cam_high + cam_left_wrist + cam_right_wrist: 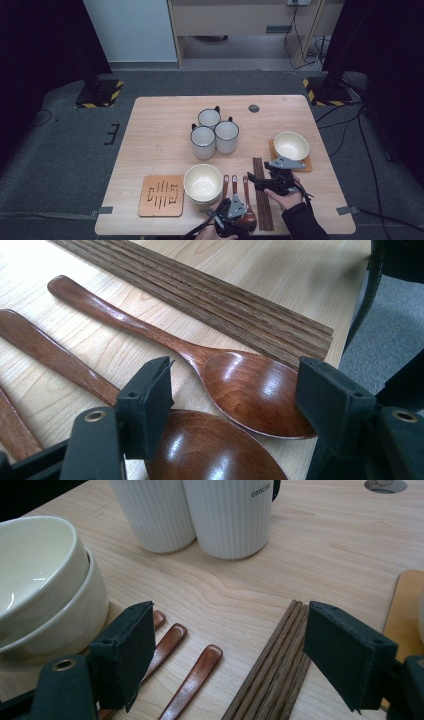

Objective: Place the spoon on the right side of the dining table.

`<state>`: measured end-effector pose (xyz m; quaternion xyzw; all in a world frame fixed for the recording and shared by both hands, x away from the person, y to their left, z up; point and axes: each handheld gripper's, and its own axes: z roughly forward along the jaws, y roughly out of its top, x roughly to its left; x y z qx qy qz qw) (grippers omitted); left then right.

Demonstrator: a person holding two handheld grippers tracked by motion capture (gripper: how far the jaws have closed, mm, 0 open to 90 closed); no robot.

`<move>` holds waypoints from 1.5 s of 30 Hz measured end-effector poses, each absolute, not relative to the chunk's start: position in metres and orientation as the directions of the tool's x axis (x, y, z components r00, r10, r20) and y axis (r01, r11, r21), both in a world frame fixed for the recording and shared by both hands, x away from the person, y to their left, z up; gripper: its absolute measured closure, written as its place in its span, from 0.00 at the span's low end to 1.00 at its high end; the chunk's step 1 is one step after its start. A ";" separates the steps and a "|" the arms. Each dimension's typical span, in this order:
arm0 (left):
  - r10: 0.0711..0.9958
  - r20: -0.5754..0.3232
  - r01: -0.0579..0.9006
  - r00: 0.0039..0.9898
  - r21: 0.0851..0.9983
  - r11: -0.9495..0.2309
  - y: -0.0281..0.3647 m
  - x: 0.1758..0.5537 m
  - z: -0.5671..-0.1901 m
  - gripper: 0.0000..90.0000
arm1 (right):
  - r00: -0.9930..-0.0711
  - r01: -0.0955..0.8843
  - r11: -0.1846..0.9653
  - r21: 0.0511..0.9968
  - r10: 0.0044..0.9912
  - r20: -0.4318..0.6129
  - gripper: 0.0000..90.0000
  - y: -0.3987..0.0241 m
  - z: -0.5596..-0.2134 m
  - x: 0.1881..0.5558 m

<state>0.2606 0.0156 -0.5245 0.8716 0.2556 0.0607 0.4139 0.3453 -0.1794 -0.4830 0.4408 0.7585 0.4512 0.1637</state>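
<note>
Three brown wooden spoons lie side by side near the table's front edge, their bowls toward me. A bundle of dark chopsticks lies just right of them. My left gripper hovers open over the spoon bowls. In the left gripper view its jaws straddle the right spoon and a second spoon without pressing either, with the chopsticks beyond. My right gripper stands open above the spoon handles and the chopsticks, nothing between its jaws.
Two stacked cream bowls sit left of the spoons, beside an empty wooden coaster. Three white ribbed mugs stand mid-table. Another cream bowl rests on a coaster at the right. The table's front edge runs just under my hands.
</note>
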 end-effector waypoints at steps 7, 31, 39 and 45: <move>0.484 -0.100 0.387 0.869 0.747 -0.541 0.013 0.260 -0.527 0.32 | -0.564 0.529 0.219 0.820 0.813 0.147 0.23 -0.175 -0.487 0.346; 0.478 -0.065 0.361 0.876 0.745 -0.561 0.011 0.258 -0.533 0.30 | -0.611 0.582 0.285 0.762 0.772 0.178 0.28 -0.156 -0.501 0.346; 0.479 -0.061 0.357 0.876 0.748 -0.559 0.011 0.257 -0.534 0.30 | -0.622 0.592 0.296 0.749 0.759 0.192 0.33 -0.153 -0.503 0.346; 0.482 -0.060 0.359 0.874 0.749 -0.558 0.012 0.257 -0.534 0.30 | -0.630 0.600 0.309 0.738 0.751 0.198 0.37 -0.152 -0.505 0.346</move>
